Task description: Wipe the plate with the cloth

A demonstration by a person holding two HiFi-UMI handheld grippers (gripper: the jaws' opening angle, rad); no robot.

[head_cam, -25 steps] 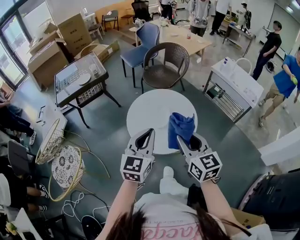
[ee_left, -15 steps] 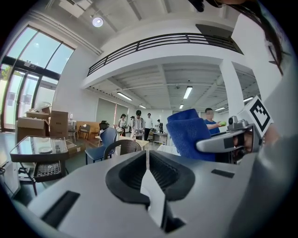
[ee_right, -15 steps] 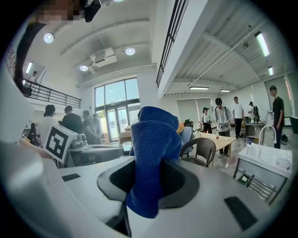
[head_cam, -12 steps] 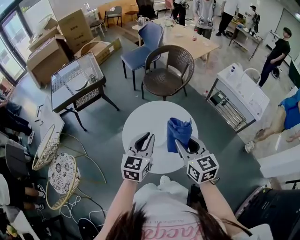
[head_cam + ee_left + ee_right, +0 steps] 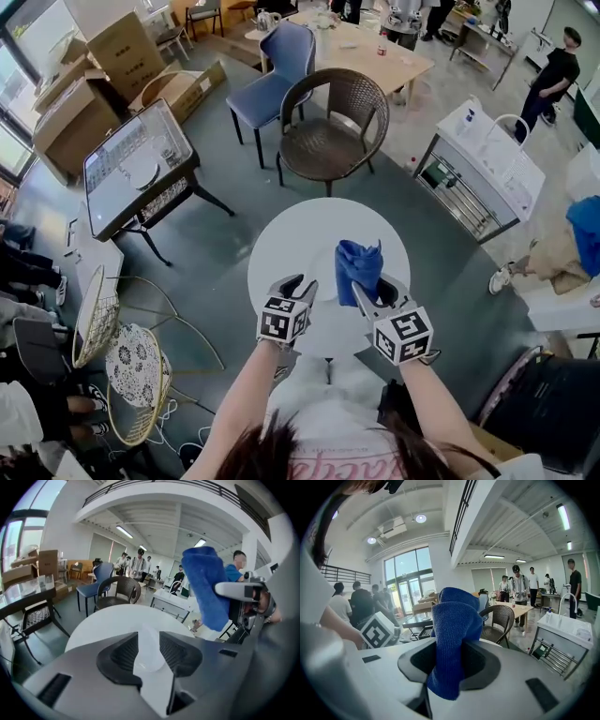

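Your left gripper (image 5: 304, 284) has just been opening its jaws, and they now stand wide apart. It has also come down to the near edge of the round white table (image 5: 281, 234); a moment ago it was higher and closed. In the left gripper view a pale, half-transparent round plate (image 5: 149, 657) lies on the table top, in the gap between the open jaws, but the pads do not press on it yet. I judge that you are preparing to take the plate and hold it steady, so the wiping itself has not begun. From the head view you can hardly separate the plate from the white table top, because both are so pale. Your right gripper (image 5: 370, 289) is clamped on the dark blue knitted cloth (image 5: 359, 265), which stands up in a bunch out of its jaws, above the near half of the table and not touching it.
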